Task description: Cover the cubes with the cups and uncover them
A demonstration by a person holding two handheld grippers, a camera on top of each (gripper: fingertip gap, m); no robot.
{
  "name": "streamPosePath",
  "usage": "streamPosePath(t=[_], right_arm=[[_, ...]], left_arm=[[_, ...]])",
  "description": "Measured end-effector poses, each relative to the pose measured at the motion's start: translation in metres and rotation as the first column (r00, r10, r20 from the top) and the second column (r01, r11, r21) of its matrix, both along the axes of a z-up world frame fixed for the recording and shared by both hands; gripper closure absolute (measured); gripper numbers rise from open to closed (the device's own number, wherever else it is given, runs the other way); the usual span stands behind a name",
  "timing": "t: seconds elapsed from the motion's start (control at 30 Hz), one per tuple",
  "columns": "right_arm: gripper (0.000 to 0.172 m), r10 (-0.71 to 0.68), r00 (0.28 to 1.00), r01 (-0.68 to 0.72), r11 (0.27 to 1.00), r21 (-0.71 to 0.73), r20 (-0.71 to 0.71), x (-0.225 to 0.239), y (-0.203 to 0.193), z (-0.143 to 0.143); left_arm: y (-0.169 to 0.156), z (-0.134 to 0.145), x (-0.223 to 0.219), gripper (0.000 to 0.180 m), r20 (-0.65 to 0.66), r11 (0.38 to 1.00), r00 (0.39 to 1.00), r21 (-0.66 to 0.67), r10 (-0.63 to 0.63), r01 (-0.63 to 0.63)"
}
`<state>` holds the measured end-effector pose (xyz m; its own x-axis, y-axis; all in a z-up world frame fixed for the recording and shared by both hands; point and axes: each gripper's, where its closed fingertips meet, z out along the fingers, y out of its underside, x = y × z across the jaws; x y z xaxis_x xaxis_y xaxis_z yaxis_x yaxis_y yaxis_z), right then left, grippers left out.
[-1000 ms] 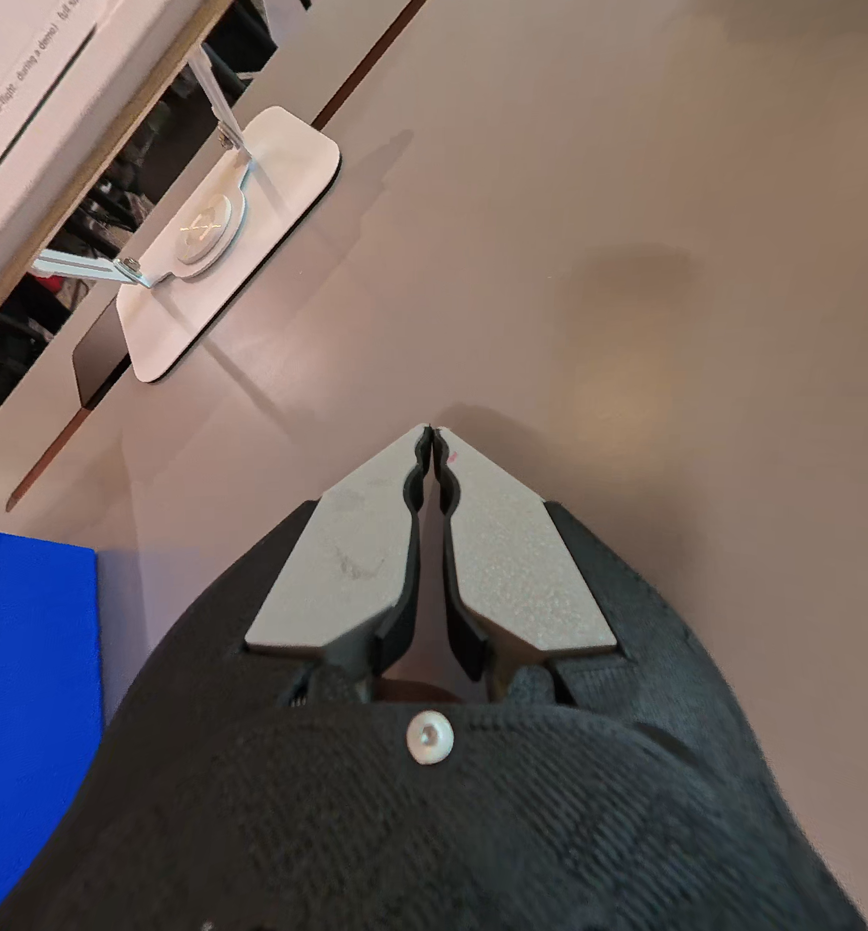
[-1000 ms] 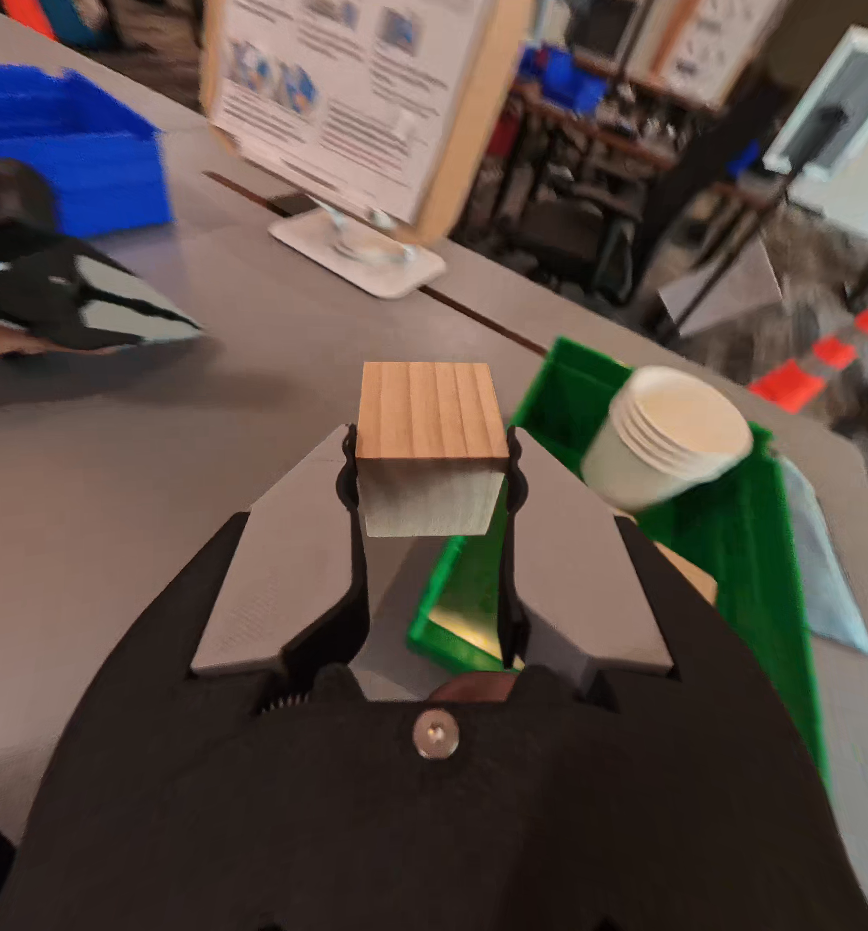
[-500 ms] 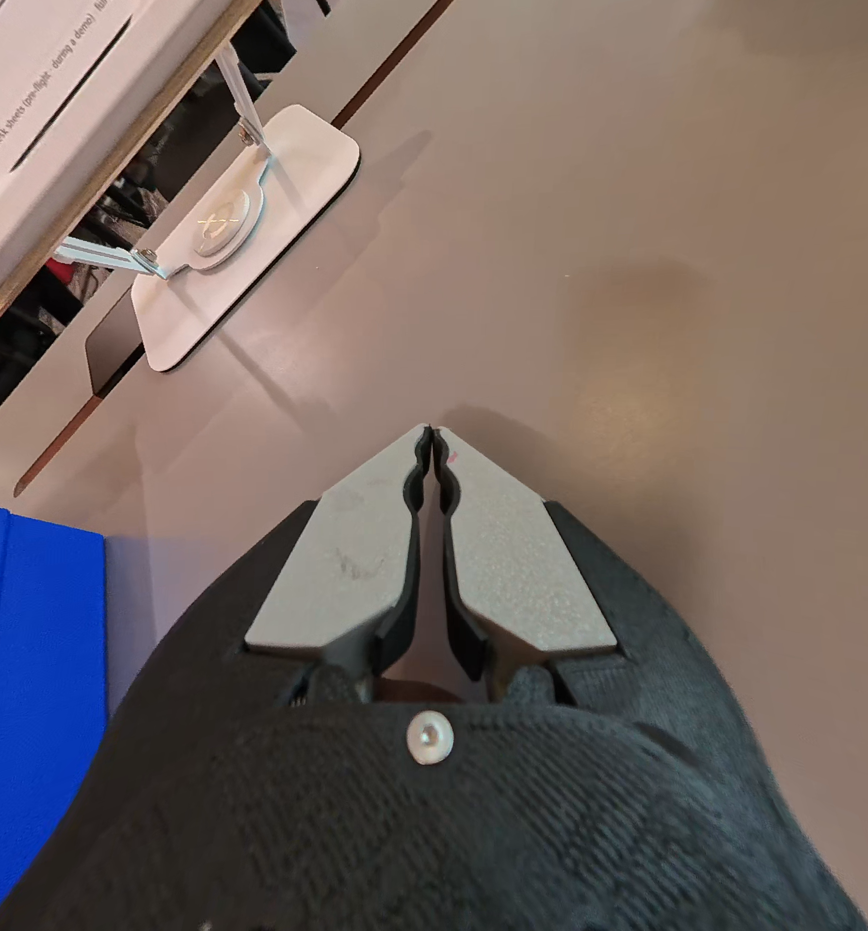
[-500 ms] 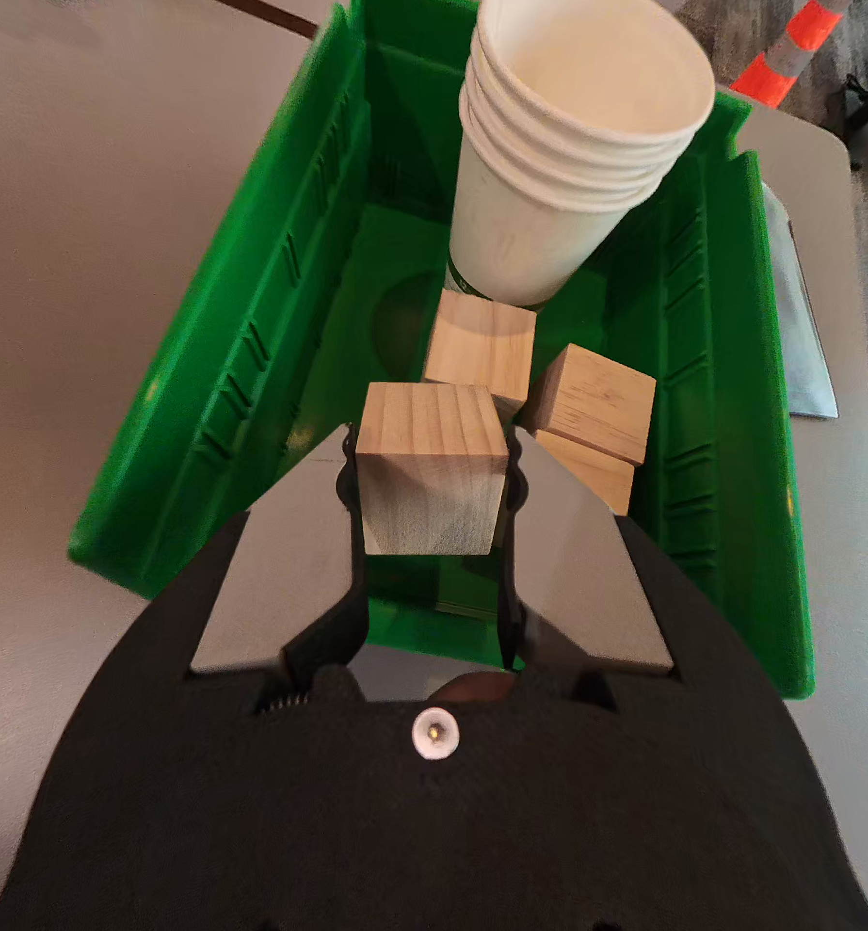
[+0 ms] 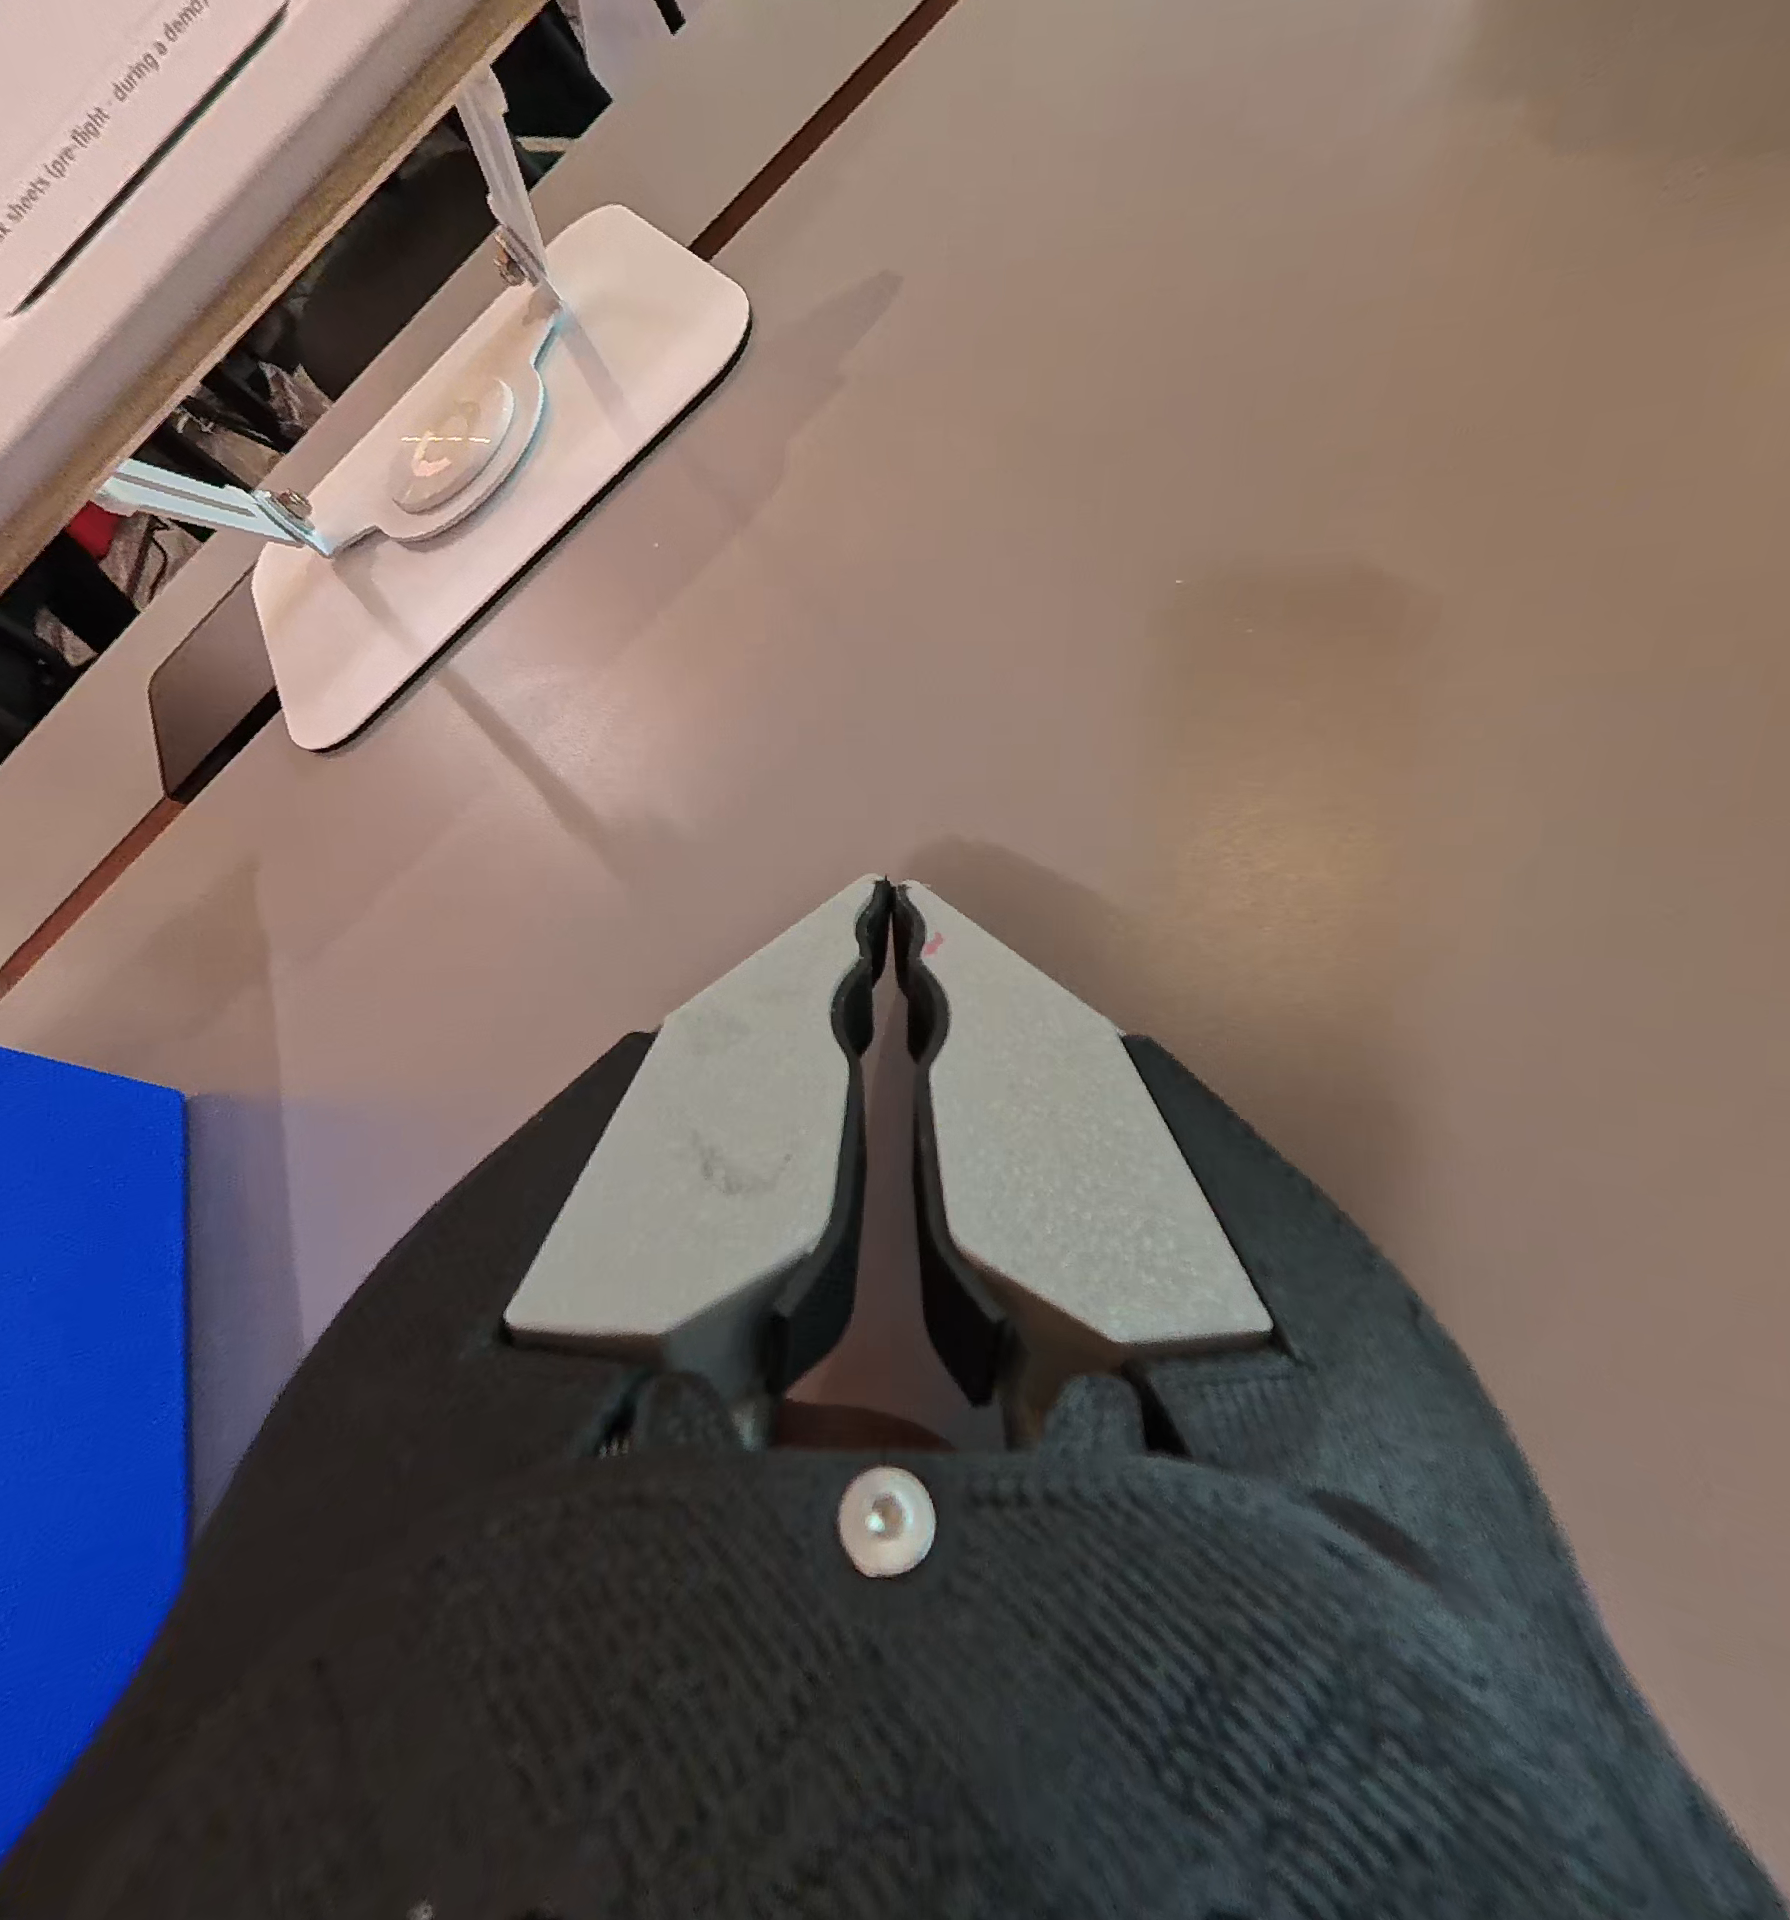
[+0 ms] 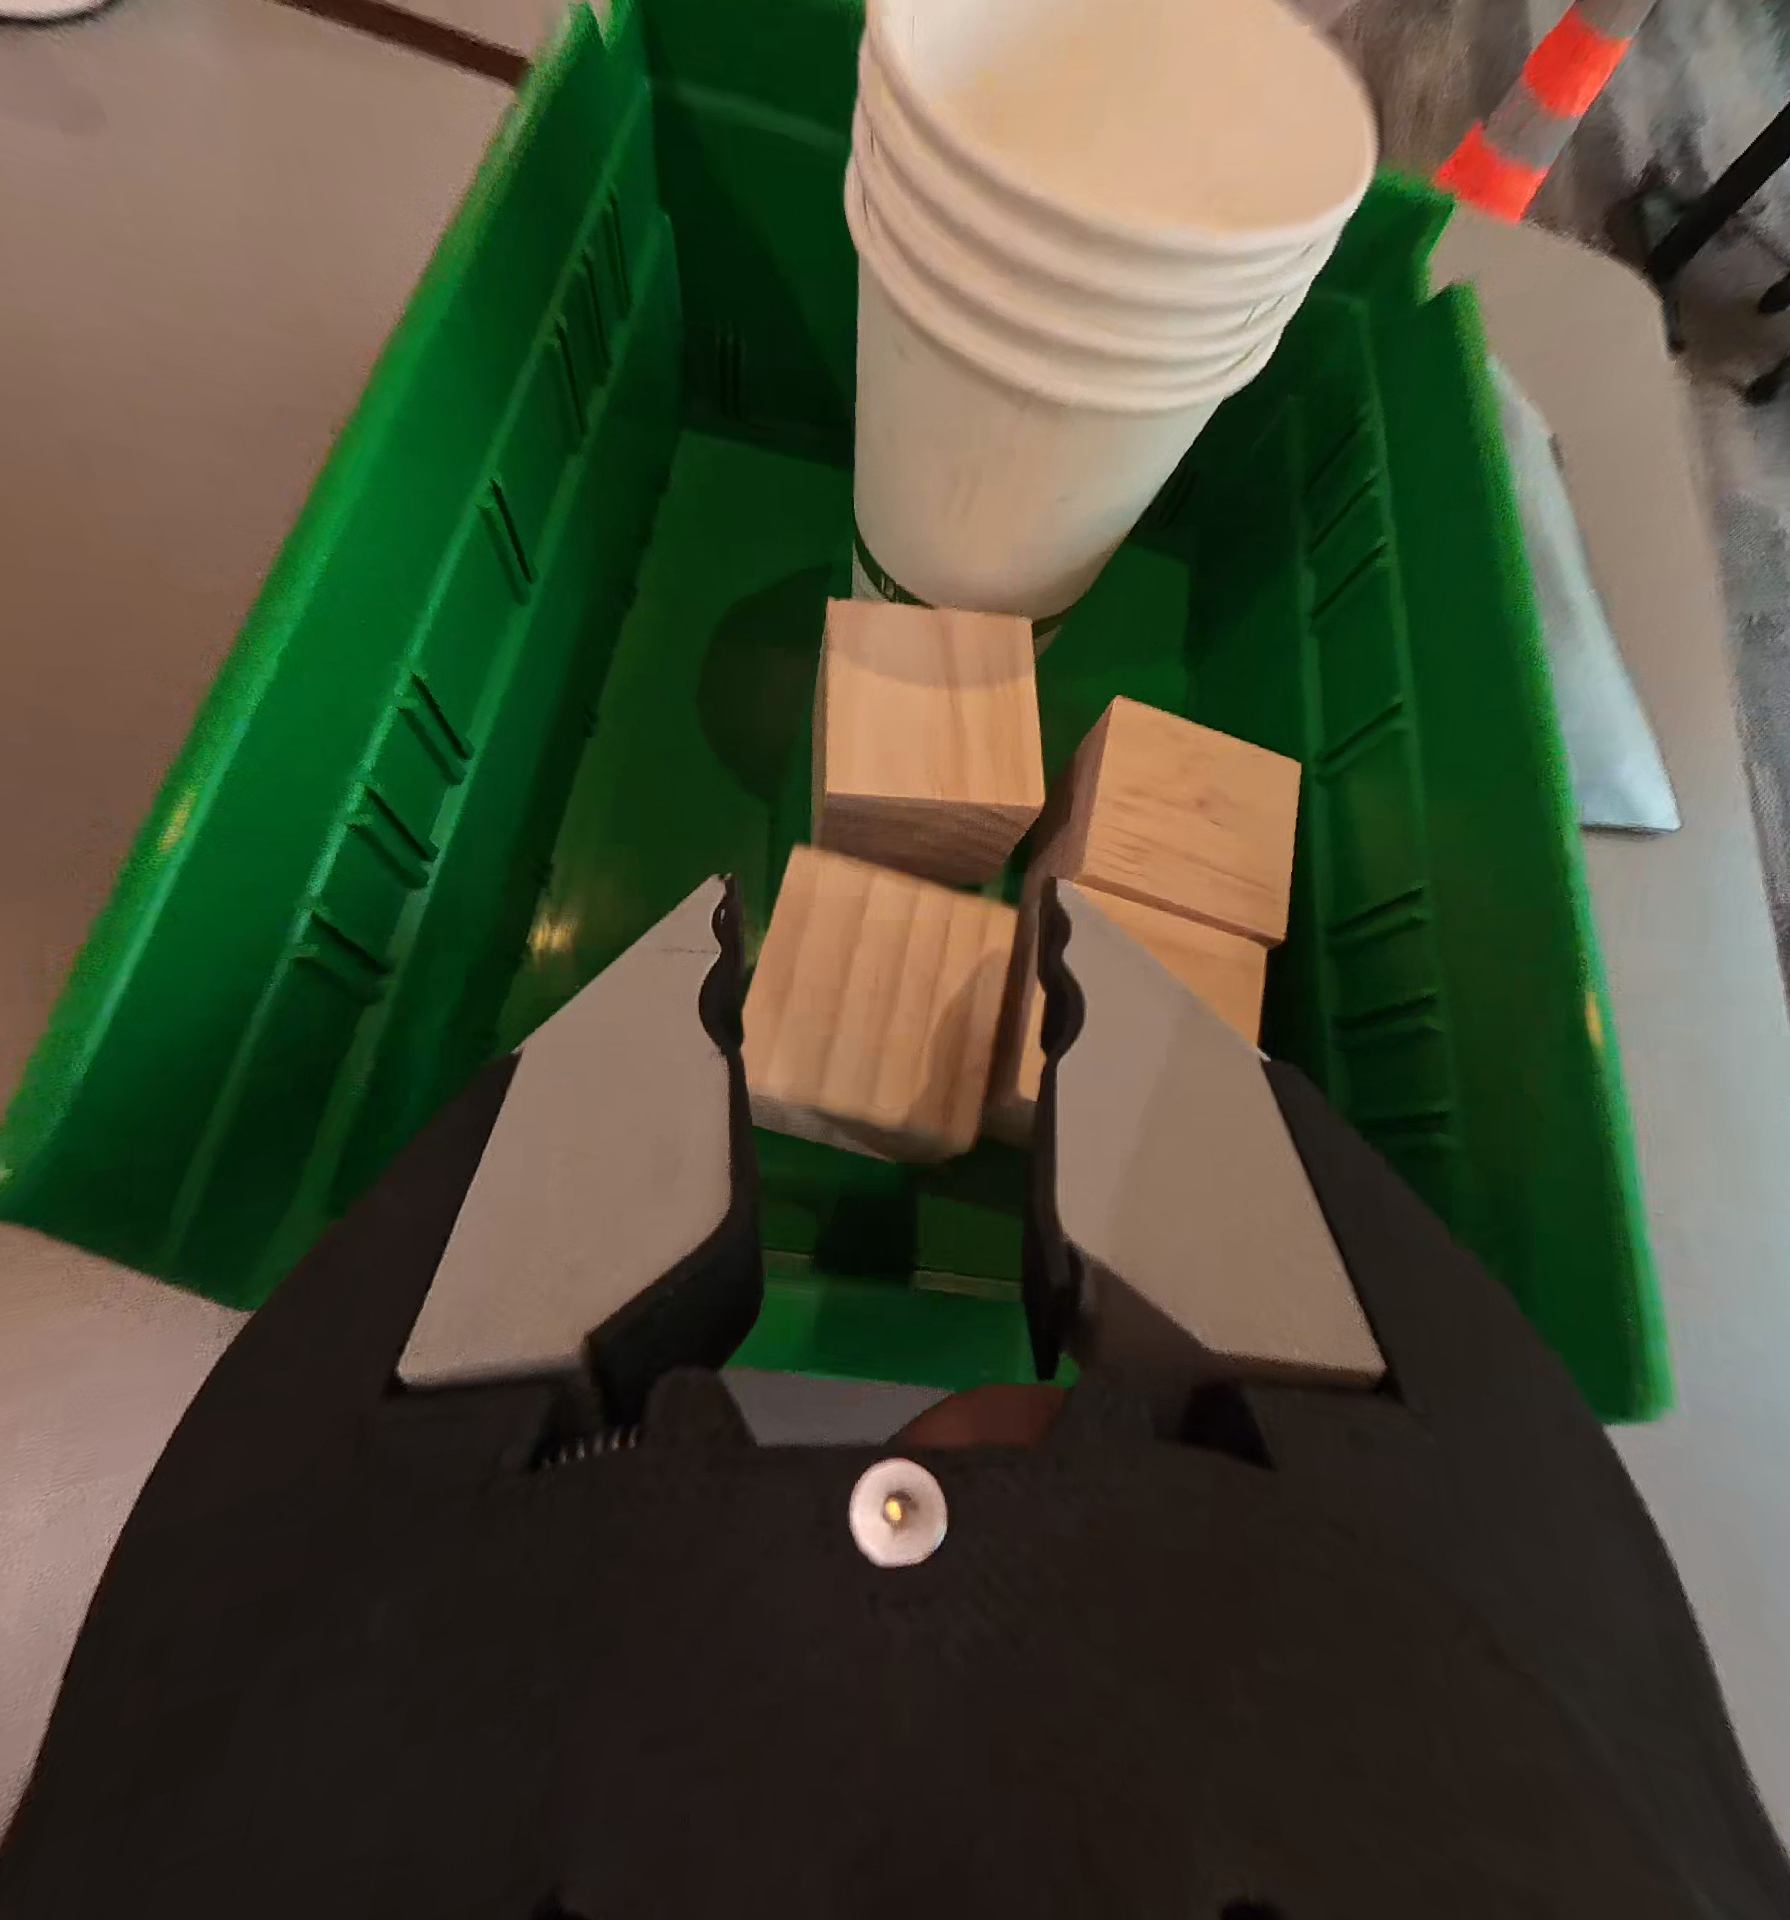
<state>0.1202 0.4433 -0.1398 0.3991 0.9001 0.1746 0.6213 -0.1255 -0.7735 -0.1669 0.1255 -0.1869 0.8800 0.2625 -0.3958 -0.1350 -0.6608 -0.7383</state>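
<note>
We look first at the right tongs (image 6: 886, 914). They hang over a green box (image 6: 371, 831) that stands on the table, and their two fingers are held wide apart. Between the fingers is a wooden cube (image 6: 870, 997), tilted and a little blurred. It sits lower than the fingertips. A thin gap shows between the cube and the left finger, and a dark strip separates it from the right finger, so the pads do not seem to press on it. We judge these tongs as open, with the cube loose inside the box.

More cubes lie in the same box. One cube (image 6: 927, 727) is just behind the tilted one, close to touching it. Another cube (image 6: 1182, 810) rests on top of a lower cube (image 6: 1203, 966) at the right wall. At the far end of the box stands a stack of white paper cups (image 6: 1057, 364), mouth upward and leaning slightly. No cube is under a cup.

The left tongs (image 5: 893, 883) are above the bare brown table (image 5: 1286, 416). Their fingertips meet at the point and nothing is between them. To the left of them is the corner of a blue box (image 5: 39, 1351). Farther away a white stand base (image 5: 517, 468) lies on the table and carries a board with paper (image 5: 91, 156).
</note>
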Motion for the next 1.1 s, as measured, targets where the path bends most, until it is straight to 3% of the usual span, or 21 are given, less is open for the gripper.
streamPosePath(t=[0.3, 0.4, 0.5, 0.6, 0.67, 0.73, 0.87, 0.97, 1.03, 1.1], right_arm=[[0.105, 0.14, 0.937, -0.173, 0.982, -0.078, -0.319, -0.001, -0.064, 0.047], [0.1, 0.186, 0.905, -0.244, 0.963, -0.11, -0.384, -0.007, -0.092, 0.04], [0.095, 0.216, 0.913, -0.265, 0.959, -0.101, -0.346, -0.016, -0.11, 0.017], [0.115, 0.179, 0.956, -0.183, 0.983, 0.007, -0.233, -0.02, -0.101, -0.005], [0.147, 0.177, 0.964, -0.162, 0.983, 0.092, -0.196, -0.019, -0.096, -0.006], [0.162, 0.198, 0.962, -0.176, 0.976, 0.127, -0.188, -0.021, -0.098, -0.006], [0.166, 0.166, 0.965, -0.128, 0.973, 0.191, -0.202, -0.021, -0.093, -0.005], [0.166, 0.168, 0.963, -0.129, 0.974, 0.186, -0.21, -0.02, -0.093, -0.005], [0.166, 0.175, 0.961, -0.136, 0.973, 0.184, -0.216, -0.019, -0.094, -0.005], [0.167, 0.177, 0.959, -0.138, 0.974, 0.181, -0.223, -0.019, -0.095, -0.005]], left_arm=[[-0.002, 0.006, -0.003, 0.17, 0.017, 0.999, 1.0, 0.047, 0.013, -0.014], [-0.003, 0.012, -0.004, 0.17, 0.009, 0.997, 1.0, 0.078, 0.026, -0.026], [-0.008, 0.013, 0.0, 0.166, 0.033, 0.995, 0.999, 0.095, 0.038, -0.041], [-0.023, 0.02, 0.021, 0.155, 0.113, 0.987, 0.993, 0.148, 0.039, -0.056], [-0.049, 0.032, 0.03, 0.144, 0.064, 0.981, 0.995, 0.172, 0.076, -0.086], [-0.084, 0.054, 0.037, 0.139, 0.025, 0.963, 0.992, 0.239, 0.123, -0.126], [-0.175, 0.101, 0.023, 0.128, 0.063, 0.866, 0.956, 0.41, 0.288, -0.288], [-0.246, 0.124, -0.016, 0.129, 0.068, 0.765, 0.881, 0.468, 0.467, -0.442], [-0.263, 0.113, -0.04, 0.129, 0.139, 0.754, 0.861, 0.428, 0.489, -0.497], [-0.257, 0.082, -0.059, 0.127, 0.217, 0.797, 0.858, 0.319, 0.466, -0.514]])
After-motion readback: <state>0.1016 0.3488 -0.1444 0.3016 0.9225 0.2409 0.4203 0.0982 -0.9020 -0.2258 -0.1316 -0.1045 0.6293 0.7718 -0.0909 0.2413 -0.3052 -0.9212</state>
